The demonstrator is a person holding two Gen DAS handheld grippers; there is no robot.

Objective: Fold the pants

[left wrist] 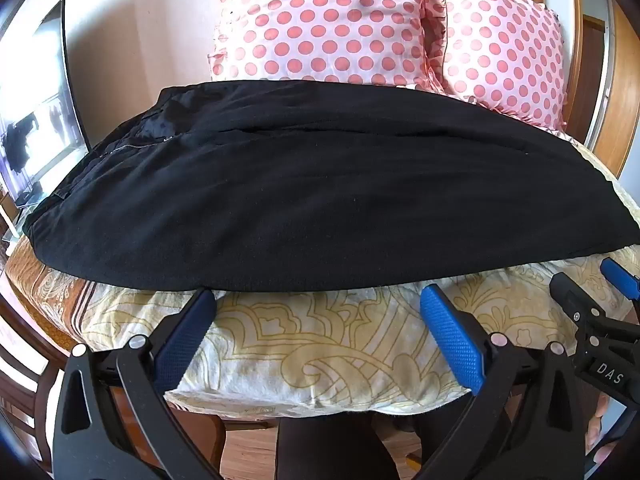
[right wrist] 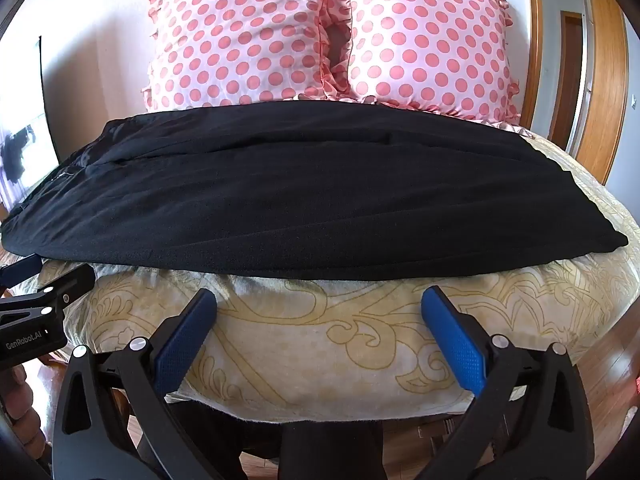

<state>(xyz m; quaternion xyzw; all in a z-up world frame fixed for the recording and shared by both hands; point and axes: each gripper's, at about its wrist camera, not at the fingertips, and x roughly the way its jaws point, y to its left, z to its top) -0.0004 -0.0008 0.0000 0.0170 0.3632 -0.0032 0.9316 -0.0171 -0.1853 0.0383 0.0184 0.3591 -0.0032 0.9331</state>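
Black pants (left wrist: 280, 200) lie flat across the bed, folded lengthwise, waist with zipper at the left, legs running right; they also show in the right wrist view (right wrist: 300, 200). My left gripper (left wrist: 318, 300) is open and empty, its blue pads just short of the pants' near edge. My right gripper (right wrist: 320, 300) is open and empty, also just in front of the near edge. The right gripper shows at the right edge of the left wrist view (left wrist: 592, 300). The left gripper shows at the left edge of the right wrist view (right wrist: 44, 284).
The bed has a cream patterned cover (left wrist: 320, 344), which also shows in the right wrist view (right wrist: 320, 344). Two pink polka-dot pillows (left wrist: 320, 20) (right wrist: 424, 36) stand behind the pants. A mirror (left wrist: 36, 112) leans at the left. A wooden door frame (right wrist: 600, 80) is at the right.
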